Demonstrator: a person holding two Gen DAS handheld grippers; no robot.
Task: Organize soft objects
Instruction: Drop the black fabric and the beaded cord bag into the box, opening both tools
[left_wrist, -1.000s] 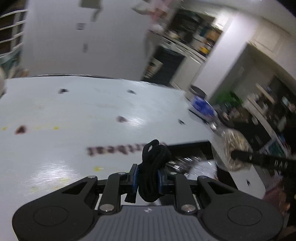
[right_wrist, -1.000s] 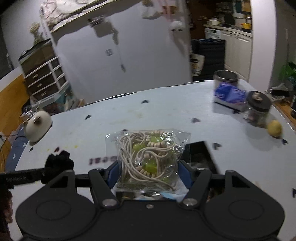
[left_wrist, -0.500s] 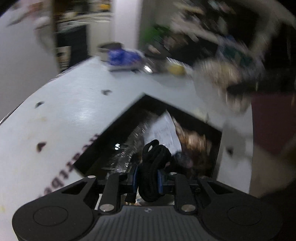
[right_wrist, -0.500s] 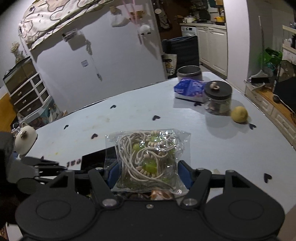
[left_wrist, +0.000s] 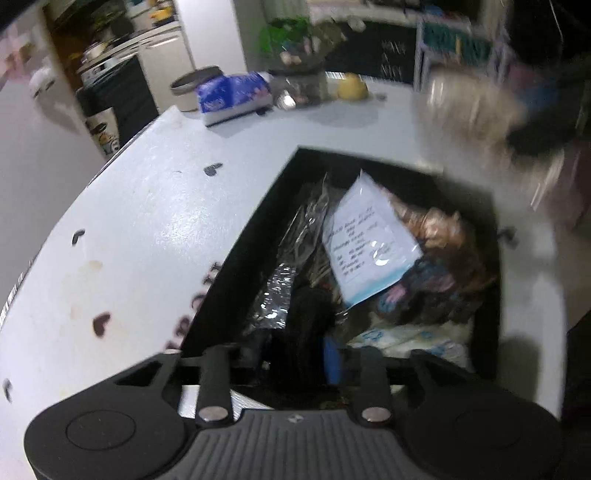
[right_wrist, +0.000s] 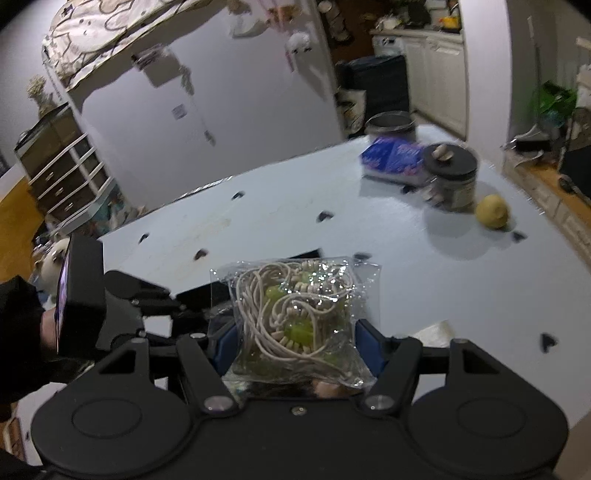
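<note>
My left gripper is shut on a black cord bundle and hangs over the near end of a black bin set in the white table. The bin holds a white-labelled packet, crinkled clear bags and a brown doll-like toy. My right gripper is shut on a clear bag of cream cord with green beads, held above the table. The left gripper shows at the left of the right wrist view. The bag shows blurred at the upper right of the left wrist view.
On the far side of the table stand a metal tin, a blue tissue pack, a dark-lidded jar and a lemon. A white teapot sits at the left edge. Dark heart stickers dot the table.
My left gripper has swung right from the bare table to over the black bin, cord bundle still held. My right gripper has moved slightly, still holding the bag.
</note>
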